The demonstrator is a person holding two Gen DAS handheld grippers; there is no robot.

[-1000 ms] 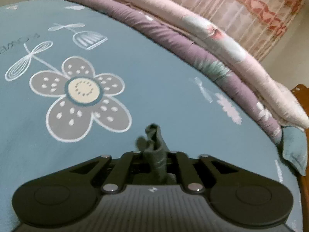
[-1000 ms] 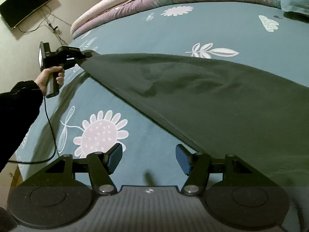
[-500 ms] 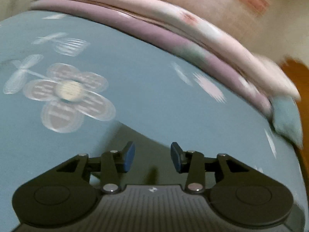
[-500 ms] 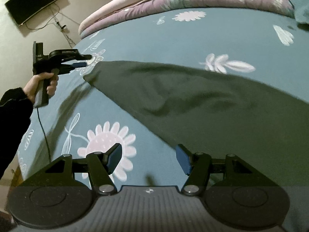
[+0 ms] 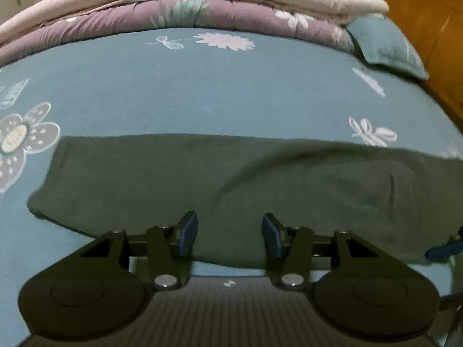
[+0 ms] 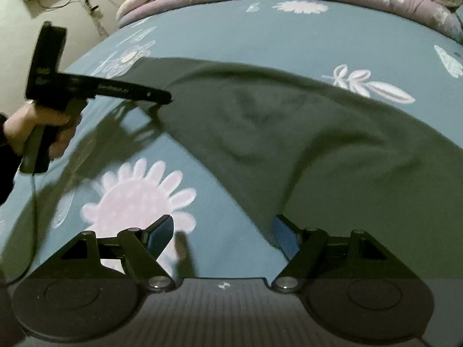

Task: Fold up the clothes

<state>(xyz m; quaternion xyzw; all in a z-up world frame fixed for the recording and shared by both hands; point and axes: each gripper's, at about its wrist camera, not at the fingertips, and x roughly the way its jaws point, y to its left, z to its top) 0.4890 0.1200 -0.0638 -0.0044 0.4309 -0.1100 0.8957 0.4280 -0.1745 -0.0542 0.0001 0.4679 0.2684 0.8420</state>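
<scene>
- The dark green garment (image 5: 260, 190) lies spread on the blue flowered bedsheet (image 5: 231, 86), a long strip running left to right, its far edge fairly straight, soft creases toward the right
- The left gripper (image 5: 230, 232) hangs over the garment's near edge with its jaws apart and nothing pinched; they have just been opening, and the cloth lies below them, not between the pads
- The right gripper (image 6: 222, 234) is spread wide too, jaws just opened further, hovering at the garment's near edge where cloth meets sheet; its right pad (image 6: 285, 235) sits over the hem, the left one over bare sheet
- Risk: closing either gripper here could catch the bedsheet together with the hem, since cloth and sheet lie flat against each other; the fold would then drag the sheet up
- Risk: the two grips may land unevenly along the near edge, so the folded edge comes out skewed
- Risk: the creases in the middle (image 6: 251, 121) could get trapped under a fold and leave a lumpy result if not smoothed first
- Risk: a shallow pinch on thin fabric may slip out mid-lift, dropping one corner
- The piled quilts (image 5: 202, 8) at the far side limit room to fold away from the person
</scene>
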